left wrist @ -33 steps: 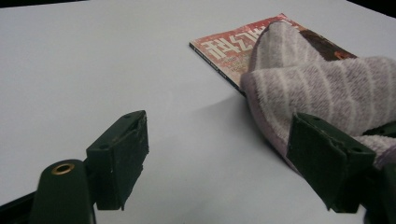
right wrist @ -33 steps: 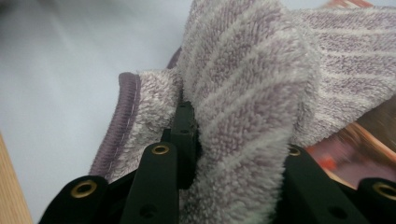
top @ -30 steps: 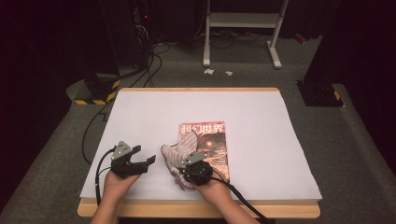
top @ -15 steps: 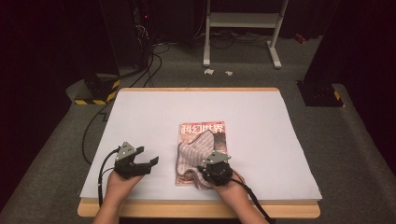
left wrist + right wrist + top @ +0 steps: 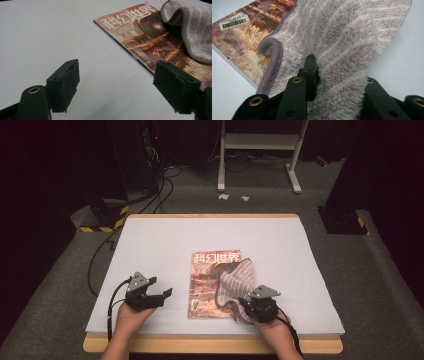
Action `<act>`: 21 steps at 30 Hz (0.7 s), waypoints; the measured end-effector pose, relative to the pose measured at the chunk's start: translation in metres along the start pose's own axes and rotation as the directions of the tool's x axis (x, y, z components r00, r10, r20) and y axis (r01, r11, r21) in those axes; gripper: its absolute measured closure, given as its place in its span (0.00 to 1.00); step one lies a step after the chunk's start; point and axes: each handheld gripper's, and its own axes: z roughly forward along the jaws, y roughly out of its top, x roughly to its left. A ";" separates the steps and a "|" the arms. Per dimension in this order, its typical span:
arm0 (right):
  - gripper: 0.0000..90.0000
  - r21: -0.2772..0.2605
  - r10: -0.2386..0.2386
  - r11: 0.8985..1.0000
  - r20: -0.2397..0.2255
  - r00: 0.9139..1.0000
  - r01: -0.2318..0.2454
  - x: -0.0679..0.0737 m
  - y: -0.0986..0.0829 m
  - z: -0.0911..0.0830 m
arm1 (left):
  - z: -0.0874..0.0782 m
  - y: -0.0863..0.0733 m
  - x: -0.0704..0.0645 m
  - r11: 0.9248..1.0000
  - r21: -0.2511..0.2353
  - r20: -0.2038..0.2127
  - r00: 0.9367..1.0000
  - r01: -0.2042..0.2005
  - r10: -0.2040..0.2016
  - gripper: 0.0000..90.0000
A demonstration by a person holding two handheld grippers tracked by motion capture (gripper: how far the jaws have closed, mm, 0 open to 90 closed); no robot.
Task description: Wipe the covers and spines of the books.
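Right gripper view: jaws pinch a striped, fluffy lilac towel [image 5: 342,32]; left gripper's [image 5: 117,87] gape empty.

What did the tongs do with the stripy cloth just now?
The right tongs, shut on the striped grey-lilac terry cloth, dragged it rightward across the red-covered magazine, so part of the cloth now hangs past the magazine's right edge. The left tongs stayed open beside the magazine, and the magazine kept its place on the white table.

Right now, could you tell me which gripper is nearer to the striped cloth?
Right. The right gripper is shut on the striped cloth, at its near edge over the magazine. The left gripper is open above the table, left of the magazine.
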 end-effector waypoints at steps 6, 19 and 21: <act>0.79 0.002 -0.017 1.000 0.002 1.000 0.017 0.007 0.005 0.003 | 0.000 0.000 0.001 1.000 0.000 0.000 1.000 -0.002 0.002 0.24; 0.78 0.007 -0.107 0.994 -0.096 0.990 0.108 0.056 0.037 0.038 | -0.007 -0.001 0.007 1.000 -0.023 -0.011 1.000 0.019 -0.019 0.24; 0.78 0.004 -0.119 0.993 -0.109 0.987 0.120 0.063 0.041 0.043 | -0.009 -0.002 0.008 1.000 -0.024 -0.013 1.000 0.020 -0.020 0.24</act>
